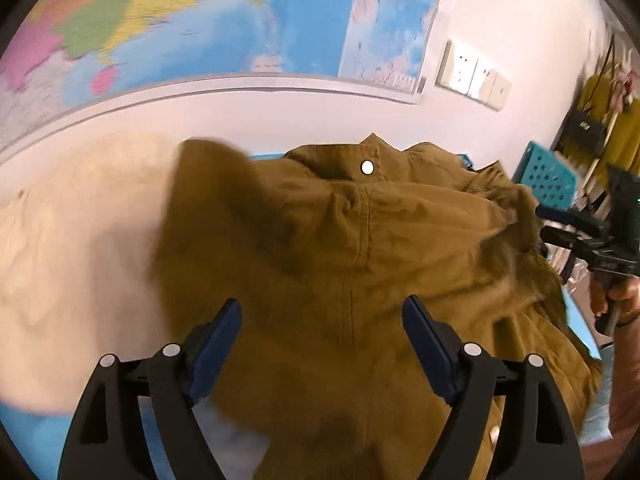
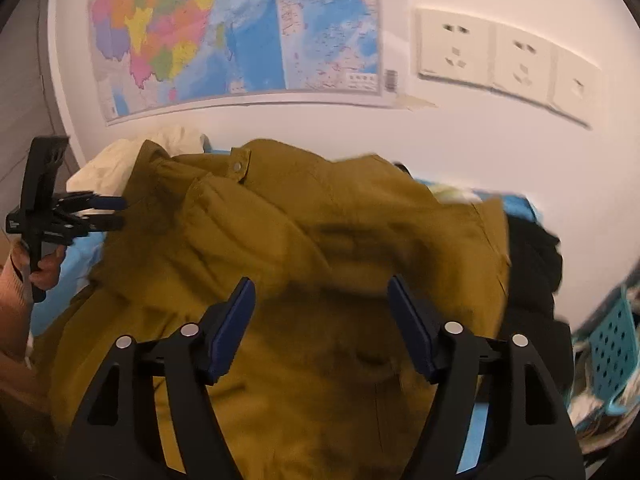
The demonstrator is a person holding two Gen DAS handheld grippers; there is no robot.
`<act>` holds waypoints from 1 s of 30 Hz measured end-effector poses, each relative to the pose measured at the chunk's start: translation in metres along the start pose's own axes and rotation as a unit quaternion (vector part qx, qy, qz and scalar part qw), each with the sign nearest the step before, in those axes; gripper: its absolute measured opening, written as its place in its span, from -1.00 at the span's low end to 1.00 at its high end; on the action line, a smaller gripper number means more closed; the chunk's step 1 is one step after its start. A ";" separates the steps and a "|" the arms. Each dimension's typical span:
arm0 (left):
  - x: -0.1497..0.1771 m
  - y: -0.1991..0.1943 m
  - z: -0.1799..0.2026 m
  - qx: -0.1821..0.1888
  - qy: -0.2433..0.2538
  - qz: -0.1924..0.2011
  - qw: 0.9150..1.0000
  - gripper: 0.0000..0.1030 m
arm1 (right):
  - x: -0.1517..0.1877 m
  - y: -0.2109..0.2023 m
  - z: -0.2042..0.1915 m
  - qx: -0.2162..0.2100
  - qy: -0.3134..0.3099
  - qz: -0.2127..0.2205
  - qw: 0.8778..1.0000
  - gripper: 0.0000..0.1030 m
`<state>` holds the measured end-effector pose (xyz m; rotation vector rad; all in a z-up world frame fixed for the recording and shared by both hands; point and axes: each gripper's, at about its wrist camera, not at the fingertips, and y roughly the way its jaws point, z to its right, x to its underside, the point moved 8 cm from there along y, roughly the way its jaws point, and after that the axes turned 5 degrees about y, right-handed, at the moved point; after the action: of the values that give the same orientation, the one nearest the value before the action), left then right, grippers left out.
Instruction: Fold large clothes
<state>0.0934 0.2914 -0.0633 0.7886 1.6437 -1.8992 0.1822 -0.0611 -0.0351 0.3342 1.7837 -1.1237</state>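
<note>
Your mustard-brown jacket (image 1: 360, 260) lies bunched across the blue table top (image 1: 32, 436), collar toward the wall under the map (image 2: 240, 32). A cream garment (image 1: 72, 240) sits at its left, a black one (image 2: 532, 264) at its right, with a teal basket (image 2: 612, 340) beyond. Your left gripper (image 1: 322, 344) and right gripper (image 2: 322, 322) both hover over the cloth with fingers spread wide, nothing between them. A pale snap button (image 1: 367, 167) shows at the collar

Mustard jacket (image 1: 360, 264): matt woven cloth, creased, w/ shiny metal snap (image 1: 367, 167); gripper fingers (image 2: 236, 320) matt black plastic, blue pads; wall map (image 2: 240, 32) glossy paper
</note>
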 end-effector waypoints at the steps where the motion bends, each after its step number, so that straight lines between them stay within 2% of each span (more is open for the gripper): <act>1: 0.011 -0.007 -0.001 0.002 -0.005 0.000 1.000 0.56 | 0.009 -0.004 0.006 -0.001 0.014 -0.005 1.000 0.44; 5: 0.061 -0.027 -0.003 -0.007 -0.017 -0.016 1.000 0.58 | 0.049 -0.027 0.032 -0.003 0.087 -0.017 0.996 0.53; 9: 0.118 -0.034 -0.012 0.021 -0.062 -0.058 0.996 0.59 | 0.093 -0.050 0.052 -0.015 0.161 -0.026 0.987 0.63; 11: 0.141 -0.036 -0.013 0.021 -0.075 -0.078 0.994 0.59 | 0.118 -0.061 0.057 -0.025 0.192 -0.036 0.980 0.65; 16: 0.167 -0.052 -0.005 0.043 -0.086 -0.076 0.992 0.66 | 0.165 -0.081 0.050 -0.044 0.226 -0.056 0.971 0.66; 19: 0.177 -0.058 0.010 0.051 -0.068 -0.084 0.993 0.76 | 0.184 -0.084 0.040 -0.060 0.233 -0.066 0.968 0.66; 21: 0.185 -0.062 0.023 0.057 -0.050 -0.092 0.993 0.80 | 0.189 -0.089 0.031 -0.064 0.221 -0.060 0.971 0.66; 25: 0.203 -0.074 0.048 0.068 -0.021 -0.106 0.992 0.81 | 0.204 -0.100 0.012 -0.127 0.243 -0.060 0.960 0.51; 26: 0.206 -0.077 0.052 0.071 -0.022 -0.105 0.992 0.79 | 0.208 -0.101 0.008 -0.135 0.241 -0.061 0.959 0.30; 27: 0.208 -0.080 0.056 0.070 -0.024 -0.100 0.992 0.71 | 0.211 -0.100 0.003 -0.134 0.238 -0.059 0.960 0.17; 28: 0.210 -0.082 0.057 0.058 -0.023 -0.094 0.994 0.39 | 0.215 -0.099 0.000 -0.129 0.234 -0.058 0.962 -0.18; 29: 0.210 -0.083 0.057 0.037 -0.025 -0.089 0.995 -0.25 | 0.215 -0.099 -0.003 -0.138 0.240 -0.055 0.959 -0.56; 30: 0.210 -0.082 0.055 0.023 -0.037 -0.088 0.995 -0.55 | 0.215 -0.100 -0.004 -0.141 0.247 -0.049 0.957 -0.59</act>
<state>-0.1176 0.2483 -0.1490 0.5991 1.6770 -2.0684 0.0086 -0.1643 -0.1593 0.3788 2.3940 -0.8794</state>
